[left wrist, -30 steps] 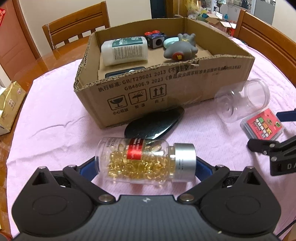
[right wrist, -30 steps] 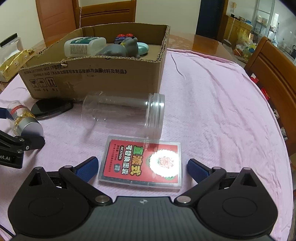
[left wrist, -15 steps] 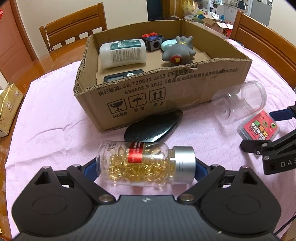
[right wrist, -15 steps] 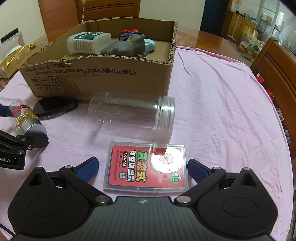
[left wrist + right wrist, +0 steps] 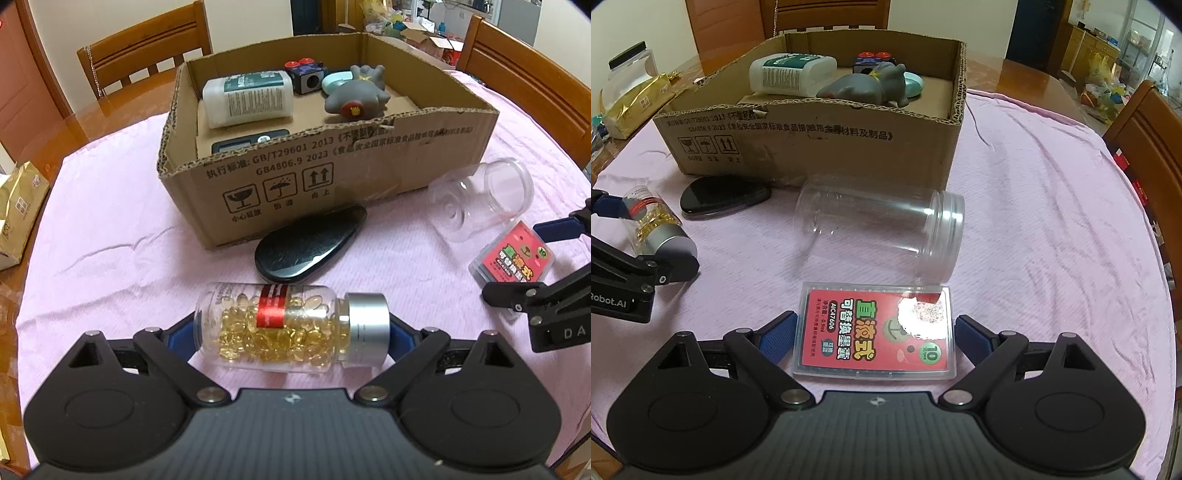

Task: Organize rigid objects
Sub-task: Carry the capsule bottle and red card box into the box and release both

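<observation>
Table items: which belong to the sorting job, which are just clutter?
Job:
- capsule bottle, between the left claw pads
- red cartridge case, in the right claw
- clear jar
- black oval case
- cardboard box

Lying about:
- gold packet
- chairs

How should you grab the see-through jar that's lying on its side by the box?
Grip the empty clear jar across the middle of its smooth round body, coming down from above with one finger on each long side. It lies on its side on the pink cloth, open mouth pointing right, and its threaded rim is ridged, so the plain wall probably gives the steadier hold.
</observation>
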A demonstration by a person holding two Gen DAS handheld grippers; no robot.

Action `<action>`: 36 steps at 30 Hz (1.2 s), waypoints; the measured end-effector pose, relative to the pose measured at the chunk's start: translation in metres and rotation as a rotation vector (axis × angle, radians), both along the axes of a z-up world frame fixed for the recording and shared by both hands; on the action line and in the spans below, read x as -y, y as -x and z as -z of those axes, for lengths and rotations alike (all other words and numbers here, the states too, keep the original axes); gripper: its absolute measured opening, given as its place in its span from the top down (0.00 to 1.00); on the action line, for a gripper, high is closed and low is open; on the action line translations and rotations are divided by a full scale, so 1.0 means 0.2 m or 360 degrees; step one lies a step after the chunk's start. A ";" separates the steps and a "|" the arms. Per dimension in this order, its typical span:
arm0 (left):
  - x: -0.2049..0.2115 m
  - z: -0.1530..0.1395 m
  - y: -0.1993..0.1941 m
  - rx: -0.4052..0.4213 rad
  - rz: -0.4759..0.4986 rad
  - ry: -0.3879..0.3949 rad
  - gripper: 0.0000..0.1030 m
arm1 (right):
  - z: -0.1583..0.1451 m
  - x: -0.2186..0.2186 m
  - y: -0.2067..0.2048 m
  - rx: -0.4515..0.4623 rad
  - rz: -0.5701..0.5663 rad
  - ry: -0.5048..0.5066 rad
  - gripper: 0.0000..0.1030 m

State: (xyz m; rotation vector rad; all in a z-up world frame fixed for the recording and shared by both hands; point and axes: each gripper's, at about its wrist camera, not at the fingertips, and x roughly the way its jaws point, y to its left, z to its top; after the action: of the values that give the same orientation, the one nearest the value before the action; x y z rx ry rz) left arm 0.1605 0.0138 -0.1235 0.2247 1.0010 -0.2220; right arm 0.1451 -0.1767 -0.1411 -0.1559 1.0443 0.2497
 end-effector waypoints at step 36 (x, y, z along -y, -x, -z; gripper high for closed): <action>-0.09 -0.34 0.02 -0.0084 0.0229 0.0010 0.10 | -0.28 0.02 -0.01 -0.0079 -0.0280 -0.0031 0.09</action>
State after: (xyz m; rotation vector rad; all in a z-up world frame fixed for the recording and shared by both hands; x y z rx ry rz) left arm 0.1555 0.0326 -0.0547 0.2867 1.0375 -0.3640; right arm 0.1467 -0.1813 -0.0852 -0.2252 1.0782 0.4248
